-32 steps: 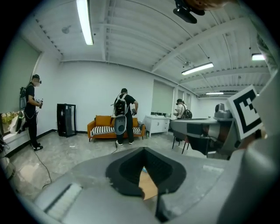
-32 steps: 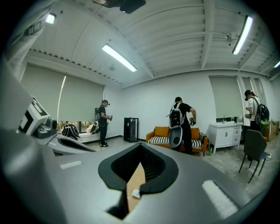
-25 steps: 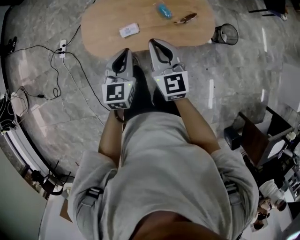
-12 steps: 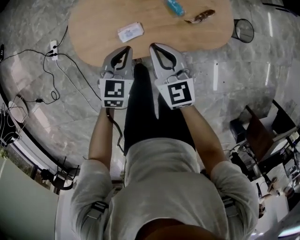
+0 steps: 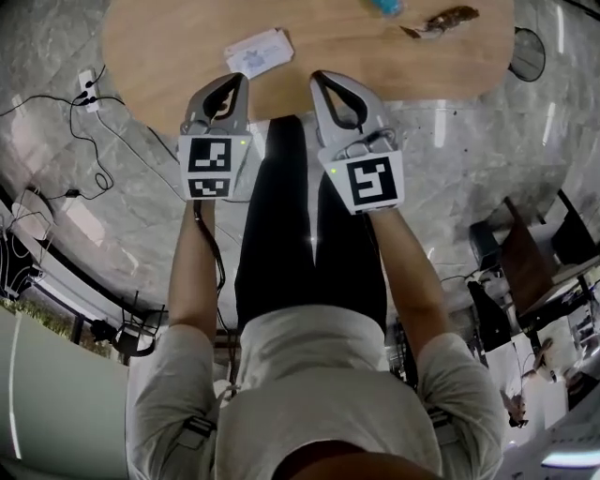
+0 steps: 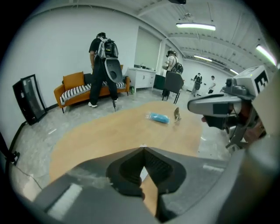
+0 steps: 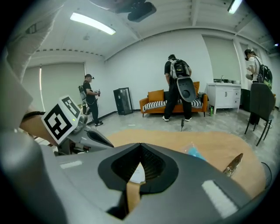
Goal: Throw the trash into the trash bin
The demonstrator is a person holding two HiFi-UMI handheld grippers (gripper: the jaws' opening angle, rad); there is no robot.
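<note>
power strip (image 5: pixel 86 84): floor, far left. wooden table (image 5: pixel 159 42): oval. left gripper (image 5: pixel 232 82): jaws together, nothing held, tips at table's near edge. white packet (image 5: pixel 258 52): on table, just beyond it. right gripper (image 5: pixel 325 79): jaws together, nothing held. blue wrapper (image 5: pixel 386 6), brown scrap (image 5: pixel 441 19): table's right part. trash bin (image 5: pixel 528 53): floor, beside table's right end.

No word, number or brand can be read anywhere. The left gripper (image 5: pixel 232 84) and the right gripper (image 5: pixel 323 80) each carry a black-and-white square marker: a coded pattern, not lettering. The flat white packet (image 5: pixel 258 52) on the oval wooden table (image 5: pixel 159 47) bears faint bluish print, too small to read.
</note>
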